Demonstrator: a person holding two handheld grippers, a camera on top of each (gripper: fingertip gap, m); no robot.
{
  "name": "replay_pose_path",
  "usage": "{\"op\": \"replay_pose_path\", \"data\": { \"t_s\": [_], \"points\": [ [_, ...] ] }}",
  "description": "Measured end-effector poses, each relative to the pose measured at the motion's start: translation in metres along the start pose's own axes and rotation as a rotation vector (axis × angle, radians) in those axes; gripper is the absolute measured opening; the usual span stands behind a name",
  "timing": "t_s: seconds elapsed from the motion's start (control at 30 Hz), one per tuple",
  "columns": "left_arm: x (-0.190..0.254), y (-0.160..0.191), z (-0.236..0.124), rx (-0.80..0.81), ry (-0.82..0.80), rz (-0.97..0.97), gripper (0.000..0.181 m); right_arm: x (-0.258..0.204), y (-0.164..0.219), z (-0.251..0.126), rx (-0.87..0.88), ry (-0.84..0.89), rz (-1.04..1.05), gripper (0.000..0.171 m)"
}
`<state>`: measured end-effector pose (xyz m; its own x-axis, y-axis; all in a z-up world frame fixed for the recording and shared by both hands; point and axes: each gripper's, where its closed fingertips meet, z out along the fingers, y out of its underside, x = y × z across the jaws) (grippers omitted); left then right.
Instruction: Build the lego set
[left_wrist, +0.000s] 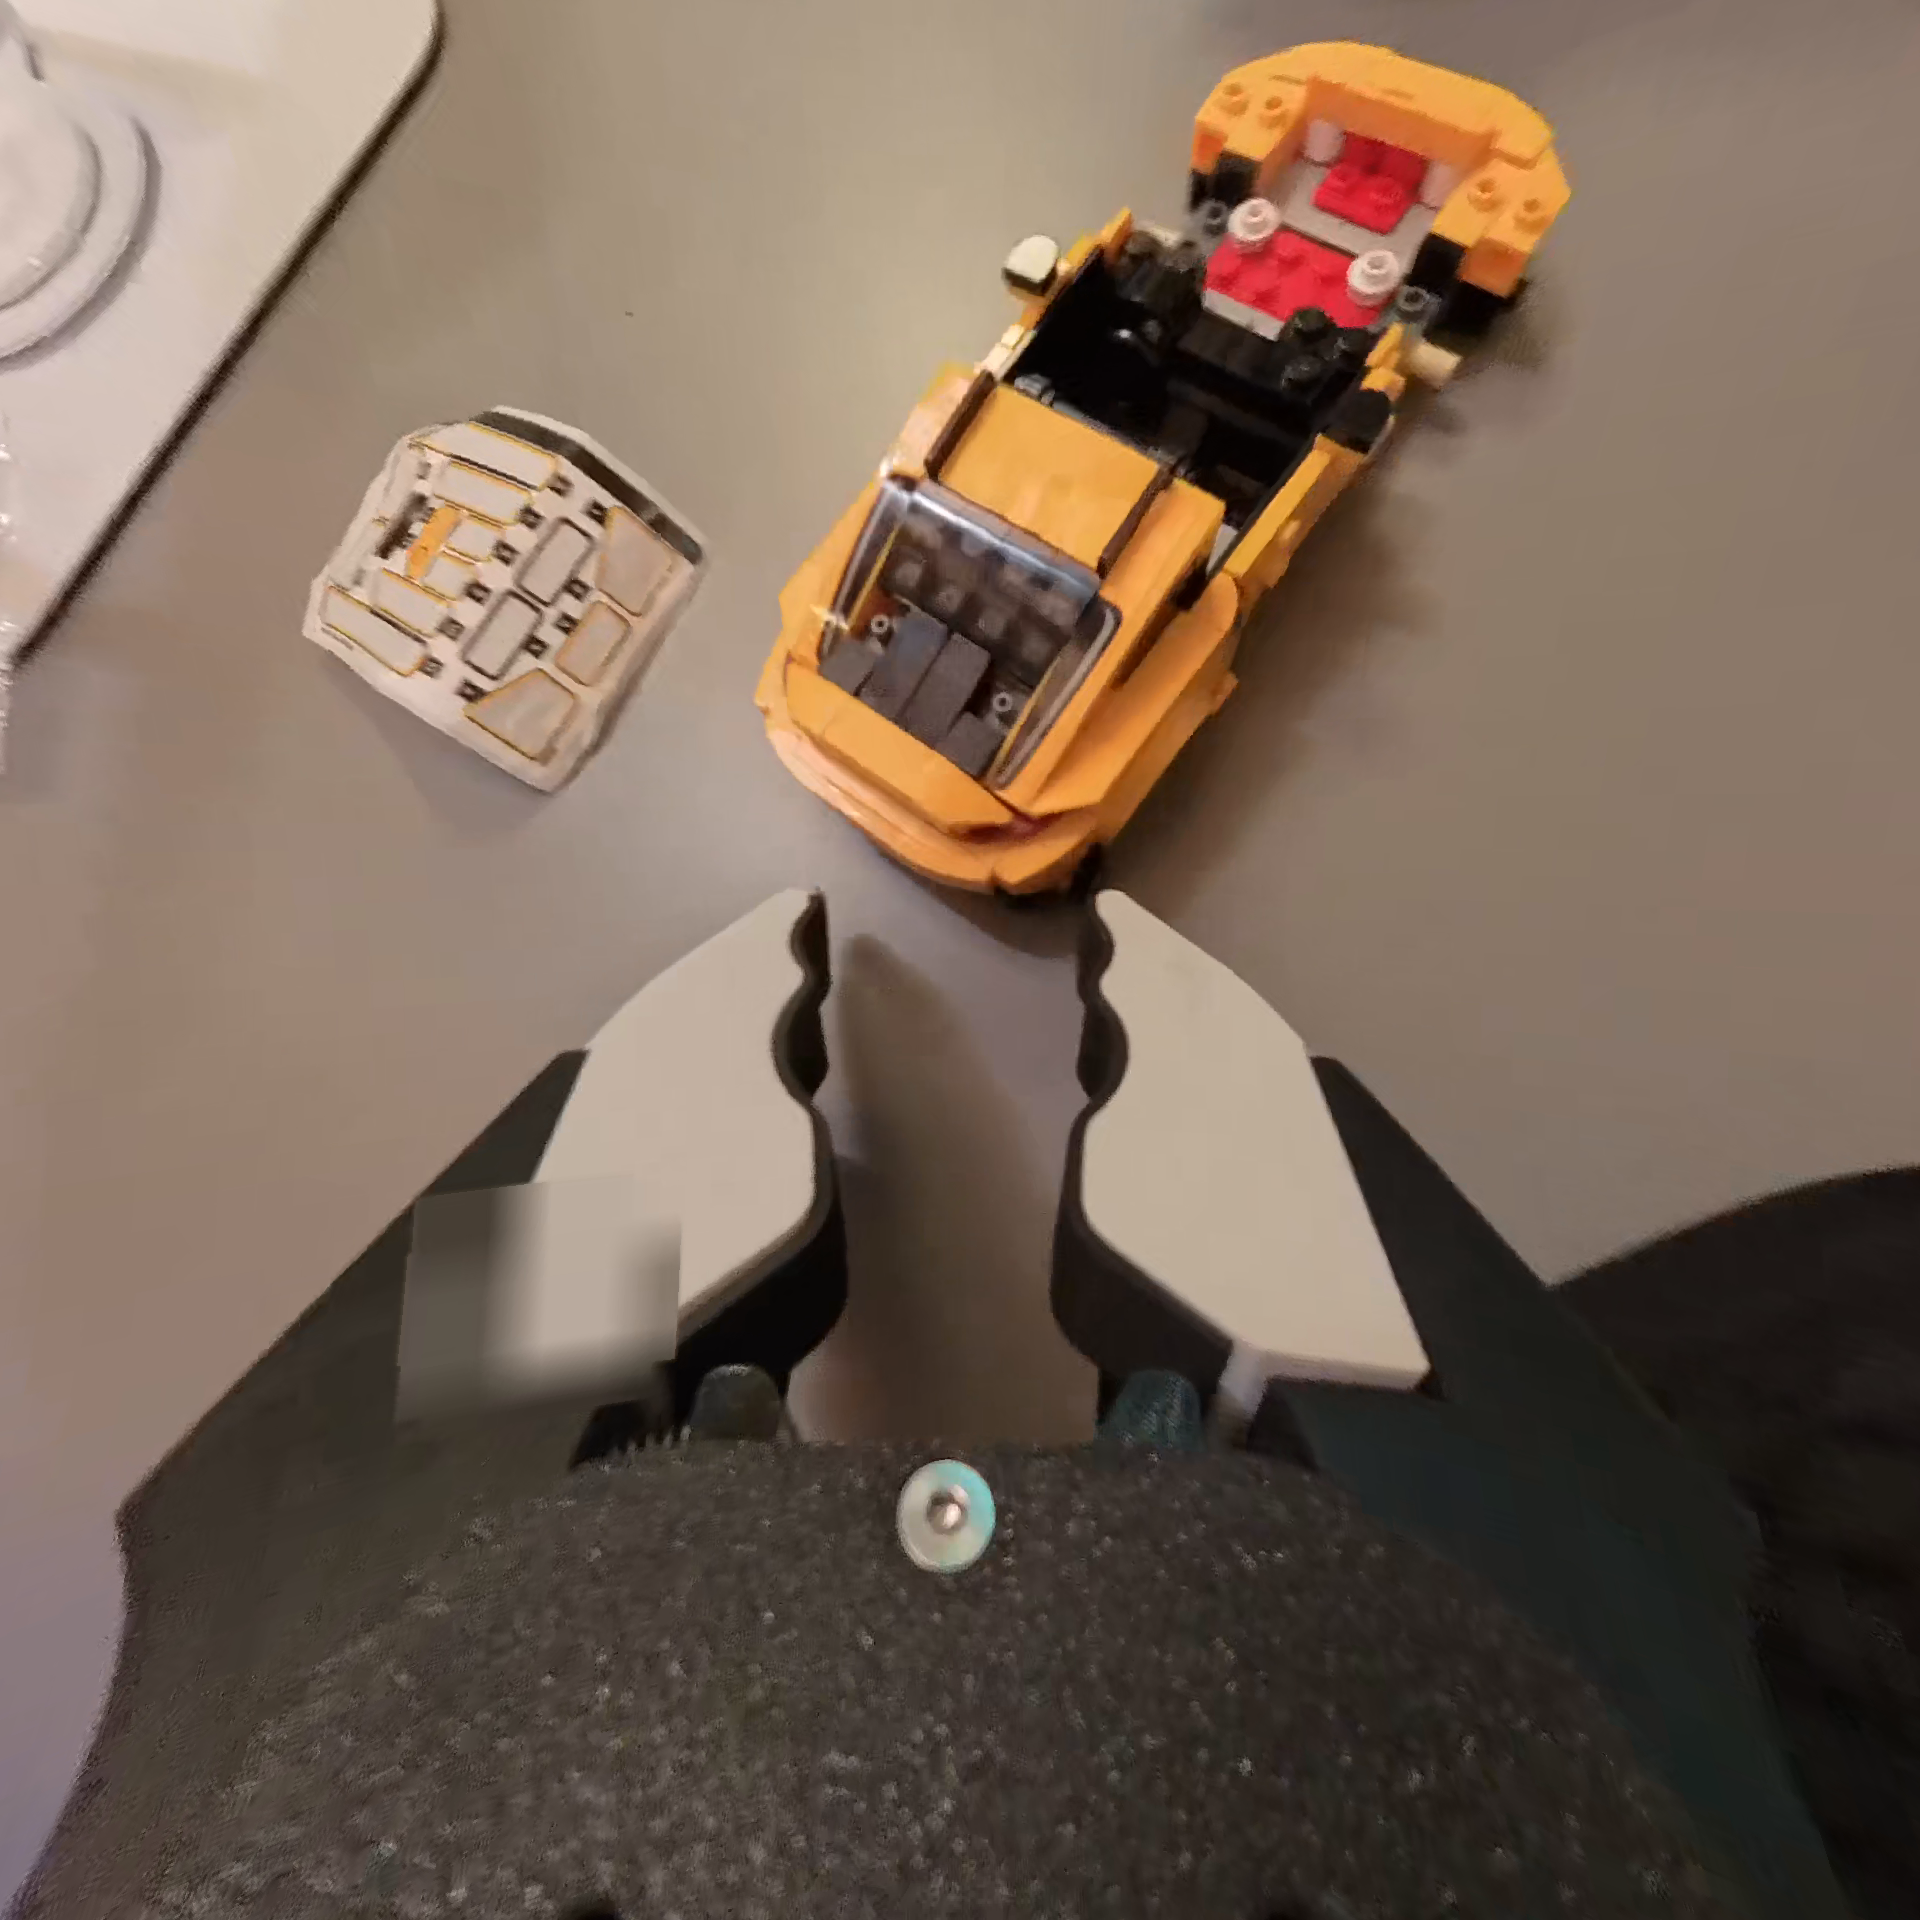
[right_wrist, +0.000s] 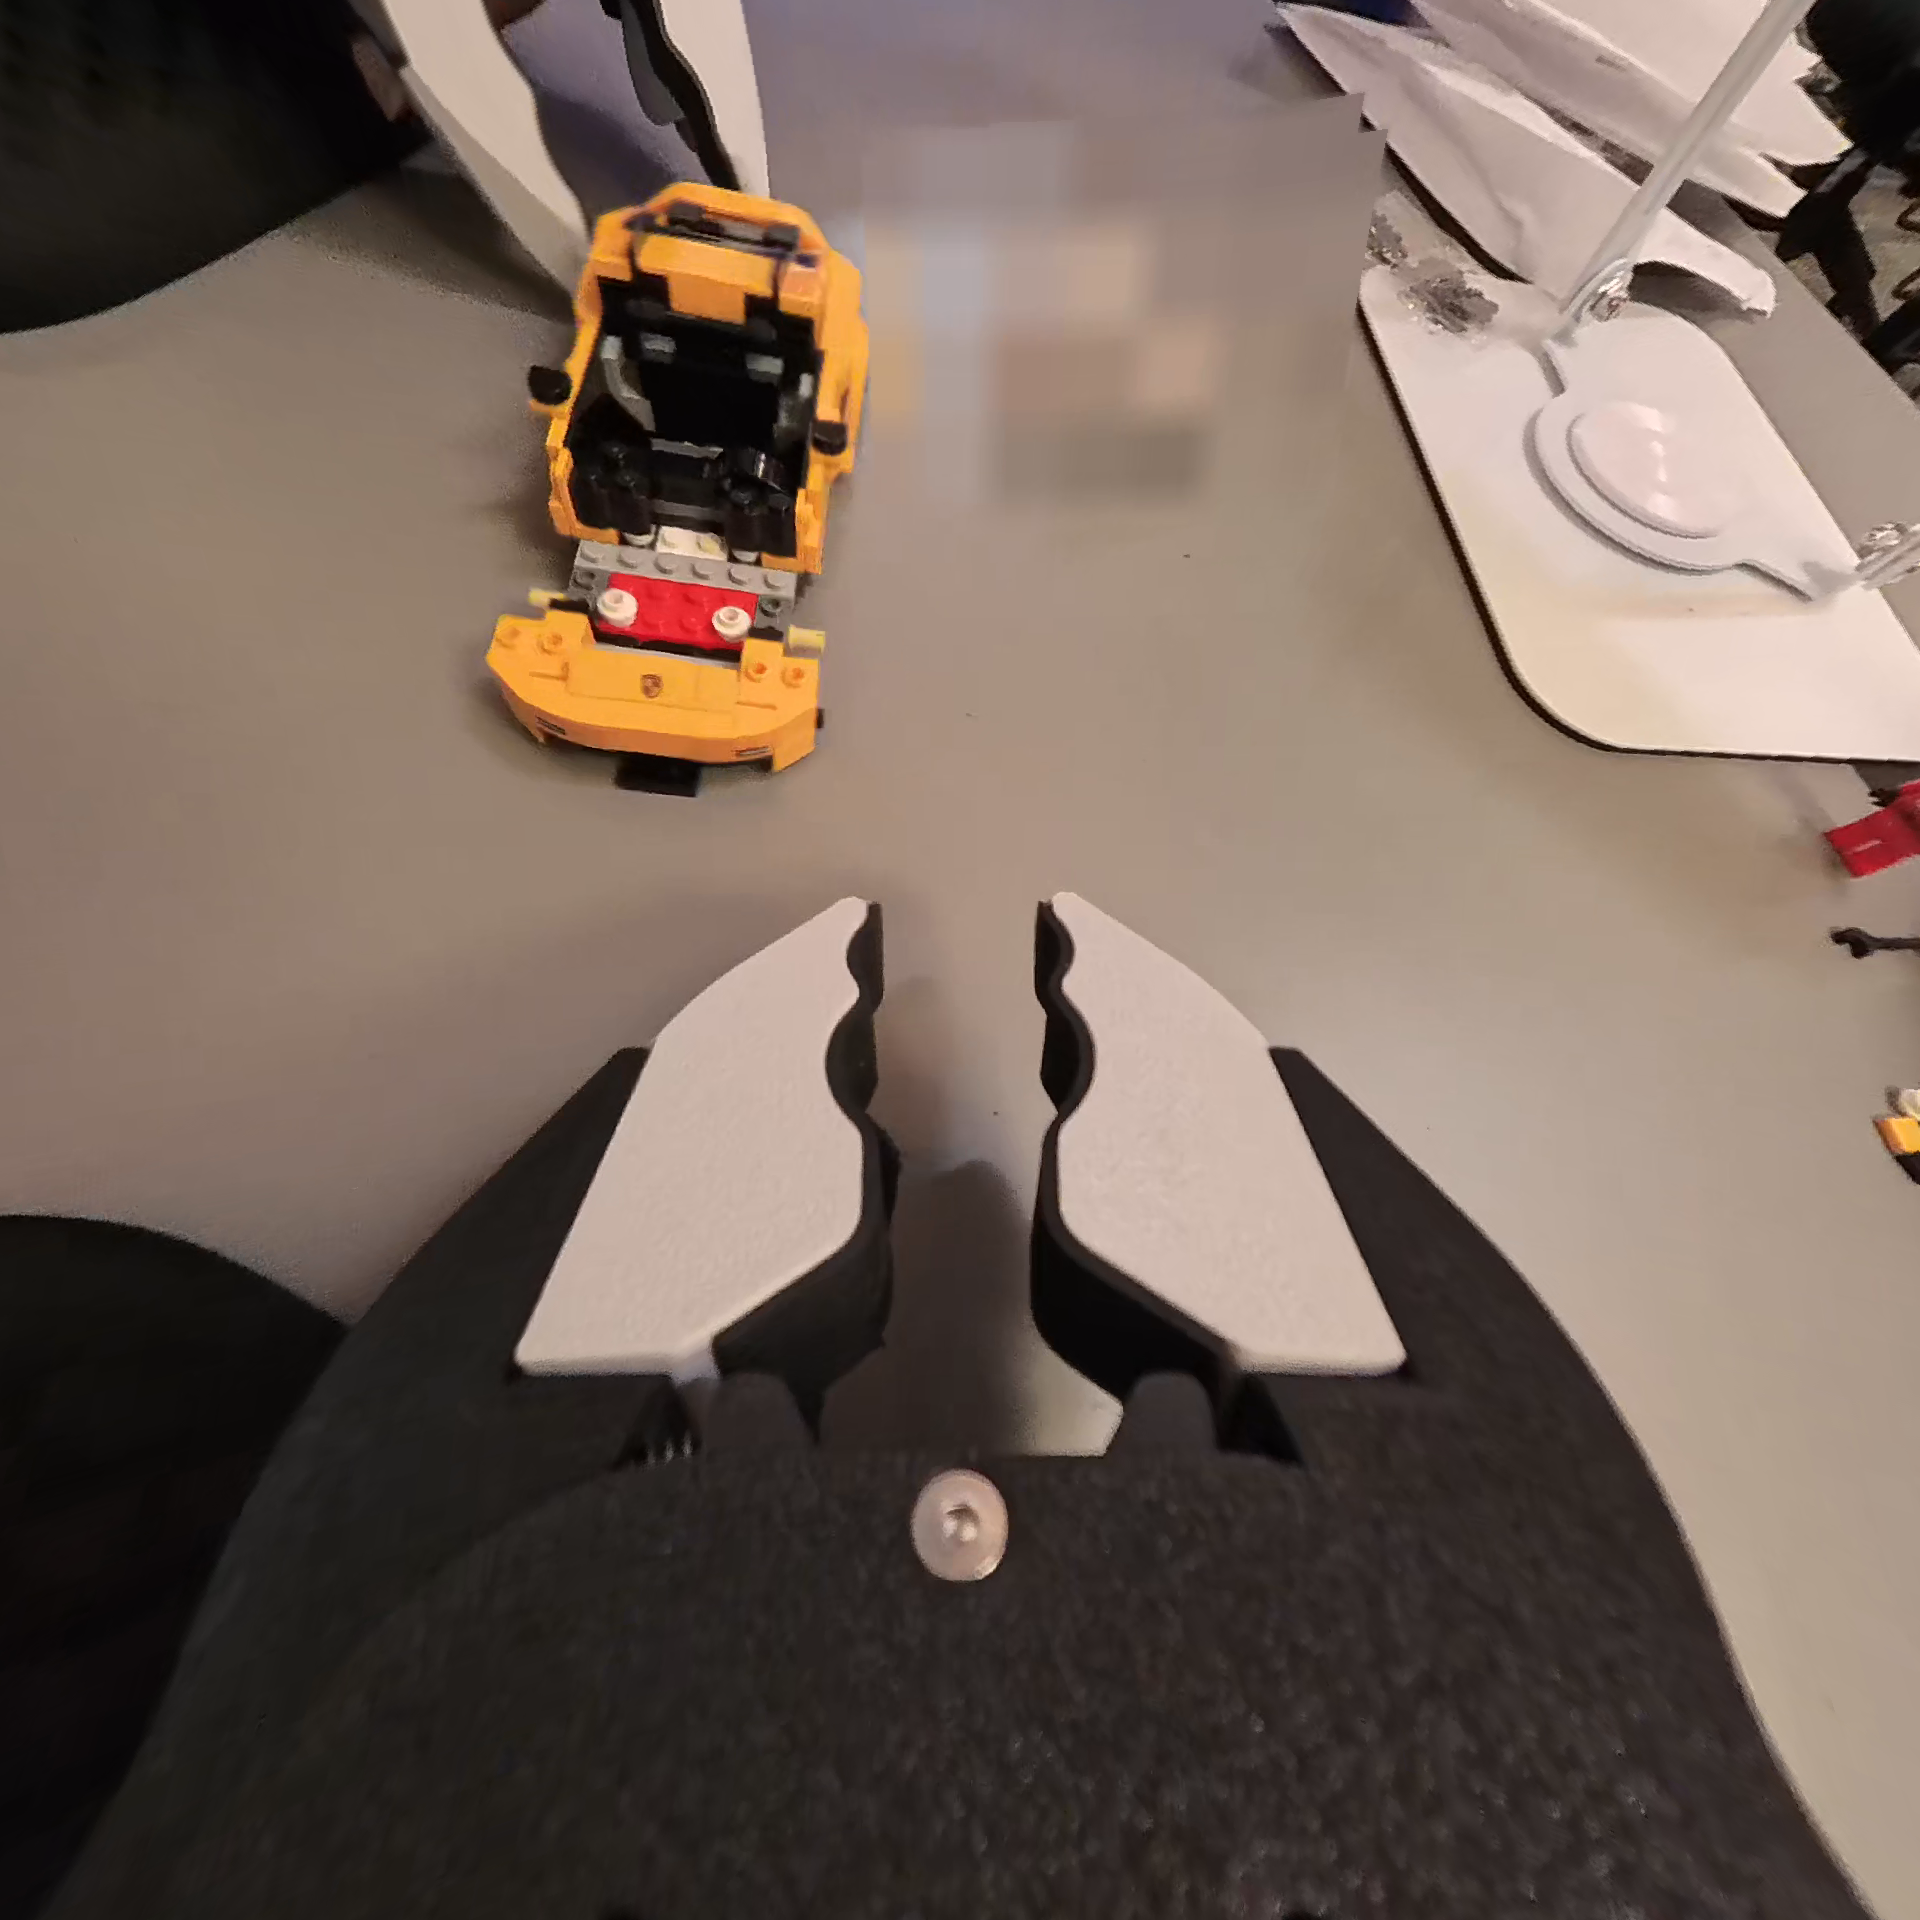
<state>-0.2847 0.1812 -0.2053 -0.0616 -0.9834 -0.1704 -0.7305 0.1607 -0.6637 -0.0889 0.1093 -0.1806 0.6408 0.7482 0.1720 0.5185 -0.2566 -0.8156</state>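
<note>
Car first: half-built yellow brick sports car (left_wrist: 1122, 520) sits on the grey tabletop (left_wrist: 1558, 831), roofless, red plates showing at one end. My left claw (left_wrist: 956, 914) hovers just short of its glazed end, released, nothing between the tips. My right claw (right_wrist: 958, 914) is well apart from it, spread, empty. Curled white sticker sheet (left_wrist: 504, 597) lies beside the car.

I see the yellow lego car (left_wrist: 1132, 520) standing half-built on the grey desk (left_wrist: 1558, 831), its roof missing, red bricks exposed at one end.
</note>
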Motion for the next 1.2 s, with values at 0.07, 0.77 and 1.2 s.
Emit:
{"op": "replay_pose_path", "data": {
  "t_s": [0.07, 0.77, 1.2],
  "points": [
    [-0.024, 0.0, 0.006, -0.026, -0.11, -0.013, 0.028, 0.004, 0.002, 0.001, -0.003, 0.02, 0.014, 0.027],
    [0.007, -0.022, 0.018, -0.063, -0.017, -0.065, 0.057, -0.064, -0.019, 0.056, -0.219, -0.158, -0.01, 0.064],
    [-0.013, -0.098, 0.068, 0.124, -0.034, 0.031, 0.048, -0.146, -0.038, 0.024, -0.237, -0.101, 0.15, 0.052]
  ]
}}
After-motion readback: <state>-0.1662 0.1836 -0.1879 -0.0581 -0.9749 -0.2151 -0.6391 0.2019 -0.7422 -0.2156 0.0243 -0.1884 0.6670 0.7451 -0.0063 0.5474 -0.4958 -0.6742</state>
